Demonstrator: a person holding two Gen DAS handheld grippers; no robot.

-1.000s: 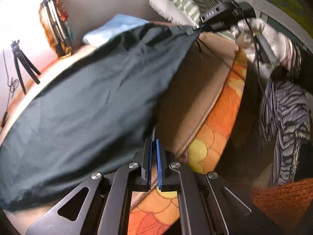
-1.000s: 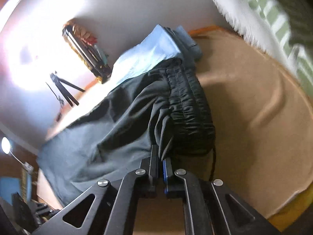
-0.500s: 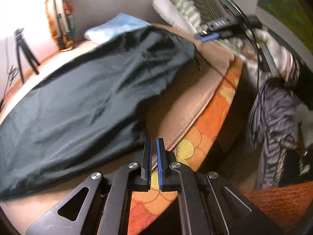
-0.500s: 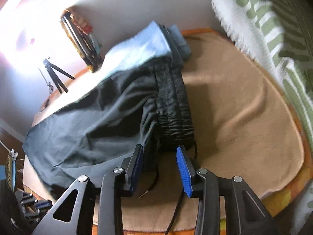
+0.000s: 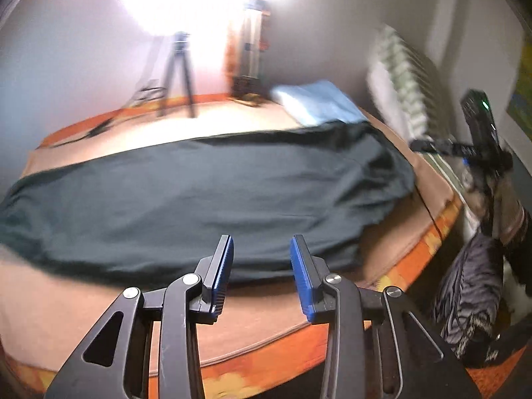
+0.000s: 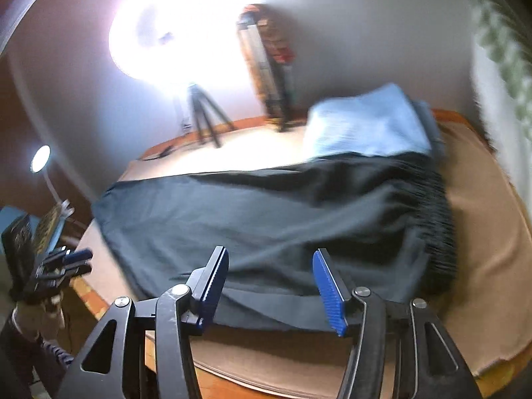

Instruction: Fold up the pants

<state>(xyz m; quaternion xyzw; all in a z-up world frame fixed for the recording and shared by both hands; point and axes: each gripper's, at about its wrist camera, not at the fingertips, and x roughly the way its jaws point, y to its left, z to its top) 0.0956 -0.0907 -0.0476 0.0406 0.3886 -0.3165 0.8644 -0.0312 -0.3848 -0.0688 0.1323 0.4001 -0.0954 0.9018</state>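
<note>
My left gripper (image 5: 261,272) and right gripper (image 6: 271,286) are opening, empty, just short of the dark pants (image 5: 206,199) spread beyond them.

Motion blur smears the pants' waistband (image 6: 439,219) and the striped pillow (image 5: 404,76).

Dark pants (image 5: 206,199) lie folded lengthwise, spread flat across the tan bed cover, gathered waistband (image 6: 435,219) at one end.

A tan-covered bed (image 5: 83,316) carries dark pants (image 5: 199,199) spread flat, a folded light-blue cloth (image 6: 369,123) behind them
</note>
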